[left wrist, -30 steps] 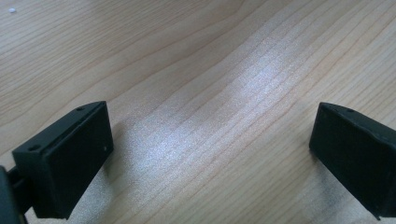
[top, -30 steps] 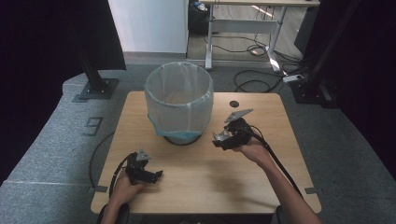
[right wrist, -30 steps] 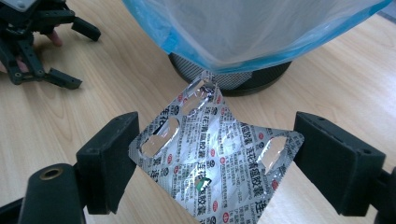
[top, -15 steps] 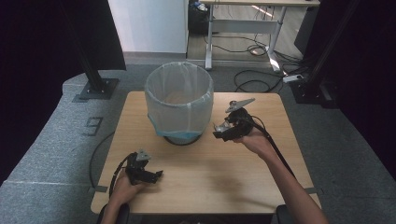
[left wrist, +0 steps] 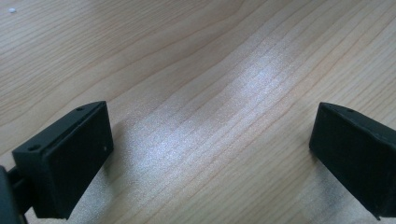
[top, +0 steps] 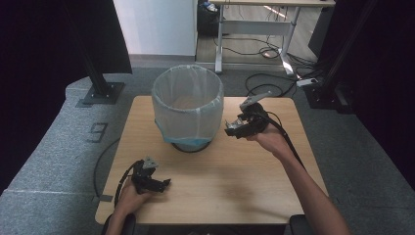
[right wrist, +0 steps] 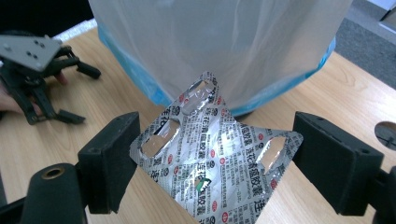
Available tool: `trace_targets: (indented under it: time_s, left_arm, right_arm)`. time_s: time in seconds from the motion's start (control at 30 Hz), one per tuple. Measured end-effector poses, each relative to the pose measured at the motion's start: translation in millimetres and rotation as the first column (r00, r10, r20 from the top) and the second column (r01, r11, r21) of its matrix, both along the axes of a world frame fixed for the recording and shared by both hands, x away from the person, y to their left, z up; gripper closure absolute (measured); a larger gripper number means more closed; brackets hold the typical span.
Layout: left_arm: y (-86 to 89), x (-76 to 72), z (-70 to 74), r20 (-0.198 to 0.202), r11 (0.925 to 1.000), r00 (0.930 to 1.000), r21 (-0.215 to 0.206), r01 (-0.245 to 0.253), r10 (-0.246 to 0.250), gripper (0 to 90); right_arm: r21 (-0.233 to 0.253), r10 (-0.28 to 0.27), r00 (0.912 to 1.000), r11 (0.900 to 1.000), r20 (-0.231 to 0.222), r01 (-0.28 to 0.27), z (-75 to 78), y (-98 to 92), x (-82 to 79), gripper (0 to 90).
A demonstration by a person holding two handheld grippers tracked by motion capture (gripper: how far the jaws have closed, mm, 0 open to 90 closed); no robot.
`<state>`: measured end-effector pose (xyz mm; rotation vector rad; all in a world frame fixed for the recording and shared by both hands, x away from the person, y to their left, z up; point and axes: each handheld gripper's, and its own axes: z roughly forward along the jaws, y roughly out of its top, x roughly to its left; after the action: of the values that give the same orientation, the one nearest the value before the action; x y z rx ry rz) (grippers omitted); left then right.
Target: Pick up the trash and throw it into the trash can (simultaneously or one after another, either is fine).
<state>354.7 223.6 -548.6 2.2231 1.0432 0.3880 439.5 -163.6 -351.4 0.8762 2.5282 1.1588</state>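
High view: above the near edge, facing forward and down on the whole table (top: 244, 186). Left gripper view: close over bare wood. Right gripper view: low, facing the lined bin (right wrist: 219, 46), also central in the high view's frame (top: 187, 105).

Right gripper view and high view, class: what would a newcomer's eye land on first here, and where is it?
The silver blister pack stands out first, held between the jaws of the right gripper, which is raised beside the bin. Next comes the bin lined with a pale bag, standing at the far middle of the wooden table. The left gripper rests open at the near left.
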Motion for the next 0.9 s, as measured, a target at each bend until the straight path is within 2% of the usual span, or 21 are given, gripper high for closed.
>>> trace_targets:
  time_s: [0.03, 0.17, 0.27, 0.4, 0.57, 0.6, 0.8, 0.83, 0.9]
  left_arm:
    - [0.0, 0.0, 0.0, 0.000, 1.0000, 1.0000, 0.000, 0.000, 0.000, 0.0]
    - [0.0, 0.0, 0.0, 0.000, 1.0000, 1.0000, 0.000, 0.000, 0.000, 0.0]
    - [0.0, 0.0, 0.0, 0.000, 1.0000, 1.0000, 0.000, 0.000, 0.000, 0.0]
    - [0.0, 0.0, 0.0, 0.000, 1.0000, 1.0000, 0.000, 0.000, 0.000, 0.0]
    - [0.0, 0.0, 0.0, 0.000, 1.0000, 1.0000, 0.000, 0.000, 0.000, 0.0]
    - [0.0, 0.0, 0.0, 0.000, 1.0000, 1.0000, 0.000, 0.000, 0.000, 0.0]
    - [0.2, 0.1, 0.1, -0.001, 1.0000, 1.0000, 0.004, 0.003, -0.003, 0.0]
    - [0.2, 0.1, 0.1, 0.000, 1.0000, 1.0000, 0.003, 0.001, -0.001, 0.0]
    - [0.1, 0.1, 0.1, 0.000, 1.0000, 1.0000, 0.002, 0.001, -0.001, 0.0]
  right_arm:
    - [0.011, 0.000, 1.0000, 1.000, -0.006, 0.000, 1.7, -0.5, 0.8, 16.9]
    - [-0.003, -0.007, 1.0000, 1.000, -0.003, 0.007, 9.7, -1.4, 3.3, 16.9]
    - [0.015, -0.004, 1.0000, 1.000, -0.003, 0.004, 15.6, -2.3, 4.9, 16.9]
    - [-0.006, -0.010, 0.9999, 1.000, 0.007, 0.010, 22.9, -2.2, 6.1, 16.9]
    - [0.008, -0.009, 0.9999, 1.000, 0.005, 0.009, 29.2, -3.1, 8.1, 17.0]
    - [-0.014, -0.016, 0.9998, 1.000, 0.014, 0.016, 32.4, -3.4, 8.8, 17.0]
    - [0.014, -0.020, 0.9997, 1.000, 0.013, 0.019, 42.4, -5.0, 11.0, 17.0]
    - [-0.004, -0.027, 0.9994, 1.000, 0.021, 0.027, 45.9, -5.0, 11.7, 17.0]
    - [-0.002, -0.026, 0.9994, 1.000, 0.023, 0.026, 47.7, -5.0, 12.5, 17.0]
